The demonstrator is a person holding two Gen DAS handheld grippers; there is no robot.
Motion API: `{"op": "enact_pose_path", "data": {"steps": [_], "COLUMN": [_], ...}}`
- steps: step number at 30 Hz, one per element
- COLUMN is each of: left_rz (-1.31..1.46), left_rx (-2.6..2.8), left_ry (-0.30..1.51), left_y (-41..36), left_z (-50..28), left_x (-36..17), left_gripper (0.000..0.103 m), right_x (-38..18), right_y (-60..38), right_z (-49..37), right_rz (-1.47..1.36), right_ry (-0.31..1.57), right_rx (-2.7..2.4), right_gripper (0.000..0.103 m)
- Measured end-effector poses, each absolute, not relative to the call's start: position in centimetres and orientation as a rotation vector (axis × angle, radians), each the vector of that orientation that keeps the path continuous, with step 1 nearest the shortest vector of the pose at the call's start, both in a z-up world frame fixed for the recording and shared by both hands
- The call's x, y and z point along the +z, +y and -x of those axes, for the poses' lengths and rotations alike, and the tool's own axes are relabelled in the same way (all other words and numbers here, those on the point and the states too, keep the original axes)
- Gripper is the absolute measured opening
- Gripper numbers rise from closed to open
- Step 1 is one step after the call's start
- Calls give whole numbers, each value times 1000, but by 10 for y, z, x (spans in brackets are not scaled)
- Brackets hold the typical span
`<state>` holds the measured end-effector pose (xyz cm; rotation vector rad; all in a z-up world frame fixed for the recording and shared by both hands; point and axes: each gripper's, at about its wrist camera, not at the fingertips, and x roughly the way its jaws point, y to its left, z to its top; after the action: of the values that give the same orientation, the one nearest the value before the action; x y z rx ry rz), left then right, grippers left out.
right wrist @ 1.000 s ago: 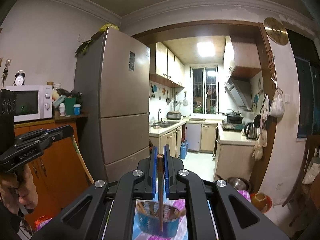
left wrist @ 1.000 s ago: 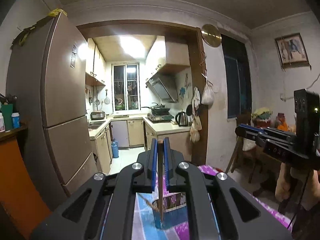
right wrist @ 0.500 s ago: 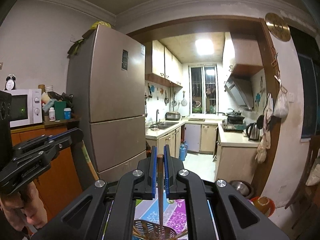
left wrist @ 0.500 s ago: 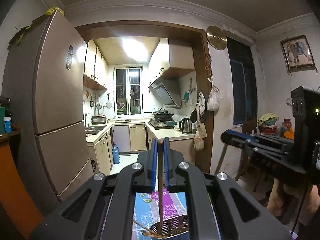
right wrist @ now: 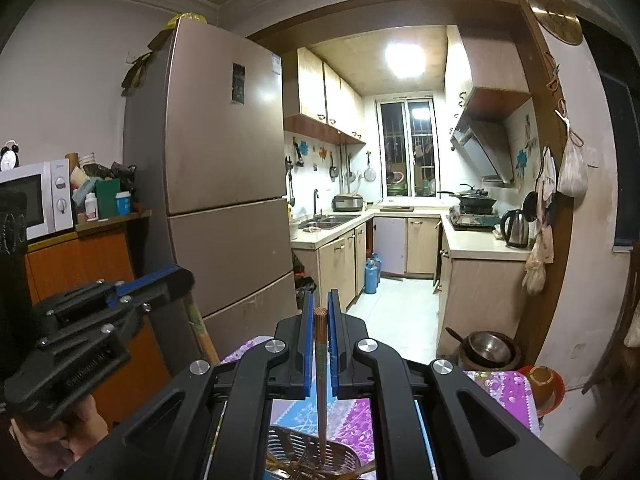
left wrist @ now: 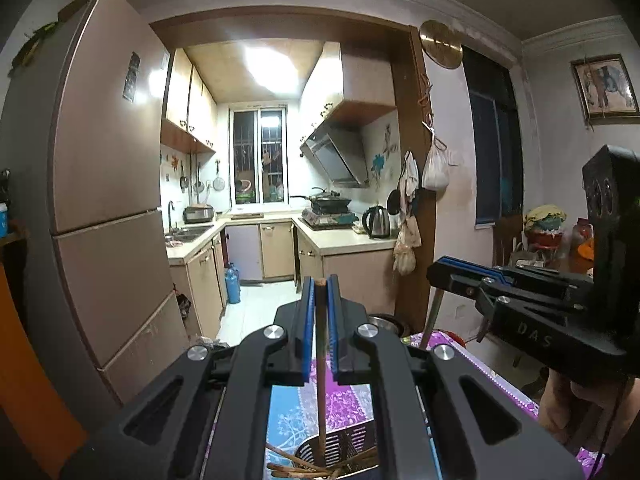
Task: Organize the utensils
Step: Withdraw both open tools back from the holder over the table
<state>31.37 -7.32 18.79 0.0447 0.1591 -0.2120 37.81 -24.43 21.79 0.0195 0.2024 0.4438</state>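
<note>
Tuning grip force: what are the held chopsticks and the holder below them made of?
Chopsticks: wood or bamboo by the look, matte brown, grain at the cut tip. Holder: seemingly metal, shiny perforated wall; it looks darker in the left view, so plastic isn't excluded.

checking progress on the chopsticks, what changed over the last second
Both grippers came forward and down toward the slotted utensil basket, which now sits near each chopstick's tip. Unchanged: the left gripper stays shut on its chopstick, the right gripper on its chopstick; nothing released.
</note>
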Motion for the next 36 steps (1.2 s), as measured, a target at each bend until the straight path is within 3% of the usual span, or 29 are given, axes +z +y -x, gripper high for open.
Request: {"op": "enact_pose_path", "data": {"steps": [17,18,19,20,21,24,27,29,32,33,36], "left_rz": [-25,-22,-17,-13,-10,-2,8,16,25,28,30], "left_rx": [-209,-206,-198,-191,-187,-174,-162,-148,-103,-86,4], "left_ry": [200,200,198,190,183,165,135,102,35,13,-61], "left_y": [-74,-73,-71,-70,-69,-65,-60,-53,-39,-35,-22], "left_z": [-334,-335,-334,-333,-331,-322,-306,-287,-246,-233,-180], "left_x": [173,174,175,176,177,183,191,198,202,201,183], "left_gripper": [6,12,24,30,36,39,50,57,81,95,98], "right_x": [199,199,200,201,203,212,225,236,243,240,217], "right_y": [-237,-238,-239,-240,-241,-244,-247,-250,-261,-267,-278], "right_z": [-390,-390,-389,-387,-385,-376,-356,-332,-286,-262,-202], "right_rz": [-13,-14,-16,-20,-23,-24,-17,-14,-22,-29,-34], "right_ry": [251,252,244,238,231,207,164,120,46,12,-30], "right_rx": [439,442,438,438,436,435,438,449,449,447,431], "right_gripper": [10,19,32,35,36,36,36,42,70,81,99]}}
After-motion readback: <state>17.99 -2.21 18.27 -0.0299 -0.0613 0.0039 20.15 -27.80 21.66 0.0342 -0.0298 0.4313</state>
